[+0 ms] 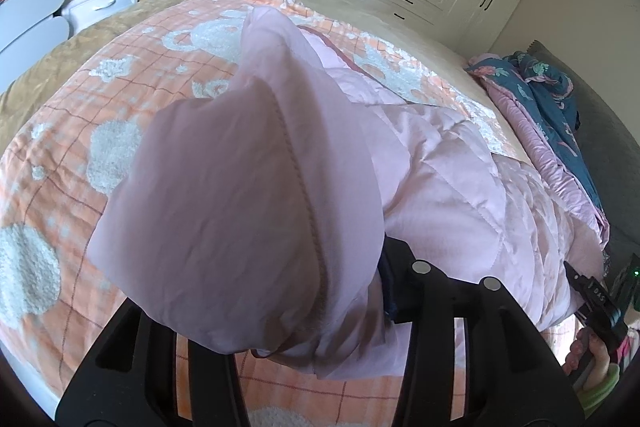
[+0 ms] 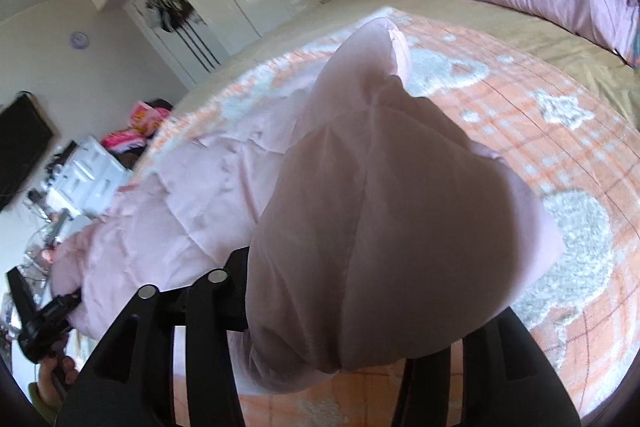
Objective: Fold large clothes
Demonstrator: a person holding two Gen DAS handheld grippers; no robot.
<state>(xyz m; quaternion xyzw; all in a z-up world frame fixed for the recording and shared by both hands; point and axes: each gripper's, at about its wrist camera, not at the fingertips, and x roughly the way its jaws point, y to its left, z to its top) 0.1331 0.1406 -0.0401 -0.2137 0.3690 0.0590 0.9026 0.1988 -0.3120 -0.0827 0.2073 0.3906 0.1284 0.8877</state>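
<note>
Two grippers are lifting a pale pink quilted jacket off the orange checked blanket: left gripper and right gripper both pinching its fabric. Letters on one gripper are reading roughly "DAS".

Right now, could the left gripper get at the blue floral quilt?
Probably not: the left gripper has the pink jacket bunched in it, and the blue floral quilt lies far across the bed, beyond the jacket.
</note>
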